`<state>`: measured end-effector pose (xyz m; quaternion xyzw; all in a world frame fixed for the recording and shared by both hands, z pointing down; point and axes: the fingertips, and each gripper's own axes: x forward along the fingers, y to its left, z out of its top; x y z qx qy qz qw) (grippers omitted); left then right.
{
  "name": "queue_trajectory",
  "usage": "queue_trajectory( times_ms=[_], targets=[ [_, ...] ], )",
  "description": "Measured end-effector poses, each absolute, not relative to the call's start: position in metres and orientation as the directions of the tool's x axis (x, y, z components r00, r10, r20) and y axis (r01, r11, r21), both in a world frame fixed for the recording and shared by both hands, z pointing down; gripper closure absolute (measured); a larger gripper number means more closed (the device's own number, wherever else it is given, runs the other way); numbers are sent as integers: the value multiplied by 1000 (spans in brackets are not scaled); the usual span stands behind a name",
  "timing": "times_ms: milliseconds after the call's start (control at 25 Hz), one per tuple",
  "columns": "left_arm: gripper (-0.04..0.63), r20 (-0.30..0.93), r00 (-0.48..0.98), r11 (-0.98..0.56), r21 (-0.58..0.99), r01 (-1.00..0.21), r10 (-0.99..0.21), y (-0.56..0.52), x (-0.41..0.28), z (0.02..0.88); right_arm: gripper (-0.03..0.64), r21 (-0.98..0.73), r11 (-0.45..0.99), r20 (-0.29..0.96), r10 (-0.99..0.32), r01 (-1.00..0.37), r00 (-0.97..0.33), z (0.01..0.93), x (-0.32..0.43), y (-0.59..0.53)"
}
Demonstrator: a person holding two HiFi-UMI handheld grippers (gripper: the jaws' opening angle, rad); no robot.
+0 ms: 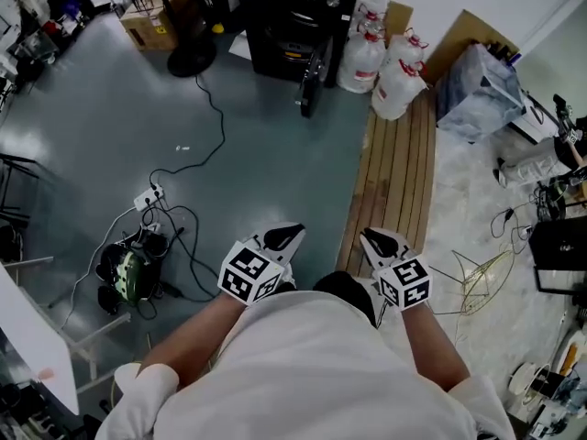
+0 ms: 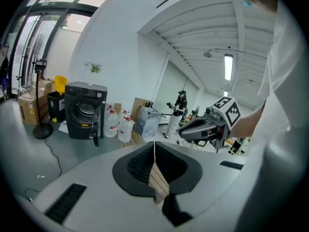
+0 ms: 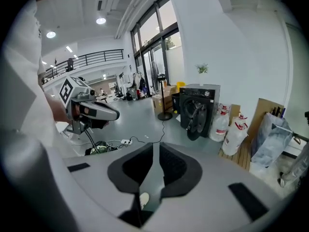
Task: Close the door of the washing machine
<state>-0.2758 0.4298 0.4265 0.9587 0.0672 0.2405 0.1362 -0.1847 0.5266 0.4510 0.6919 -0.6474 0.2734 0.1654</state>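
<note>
The washing machine [image 1: 292, 21] stands at the far end of the floor, well apart from the person. Its door [image 1: 312, 81] hangs open, swung out towards the near side. Both tools are held near the body: the left tongs [image 1: 282, 238] have their pads together with nothing between them, and the right tongs [image 1: 379, 242] stand at a narrow gap, also empty. The step in hand looks like the approach. To do it well, walk up over the bare floor between the cable [image 1: 213, 122] on the left and the wooden bench [image 1: 399, 168] on the right. Then set one tip against the door's outer face near its free edge and push steadily until it latches.
</note>
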Motion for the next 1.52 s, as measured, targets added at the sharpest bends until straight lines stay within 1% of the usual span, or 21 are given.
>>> queue_trajectory(
  times_ms=[160,280,440,680,880,1000,1240,1520],
  targets=[
    [575,458,874,-955,296,26,166,398,-269,432,572,-141,-82,607,-794,-987,-21,456,-177,495],
    [575,450,882,-953,303,-6,138,379,-252,430,571,-146,-47,621,-782,-988,-55,462,-157,476],
    [575,460,882,-955,292,-40,104,348,-215,430,570,-157,-2,610,-786,-988,-96,467,-114,437],
    [575,461,887,-950,287,-119,28,303,-149,414,574,-87,136,595,-788,-987,-161,461,-42,377],
    [575,446,894,-937,295,-188,-39,272,-100,401,574,-63,207,591,-780,-976,-204,465,15,343],
    [575,439,895,-928,299,-223,-74,256,-82,399,575,-41,248,603,-766,-968,-222,473,41,321],
    [575,449,889,-911,327,-252,-85,228,-69,401,565,18,329,640,-729,-944,-242,488,80,272],
    [575,432,899,-911,341,-232,-68,162,-55,408,563,121,393,710,-676,-911,-197,507,122,195]
  ],
)
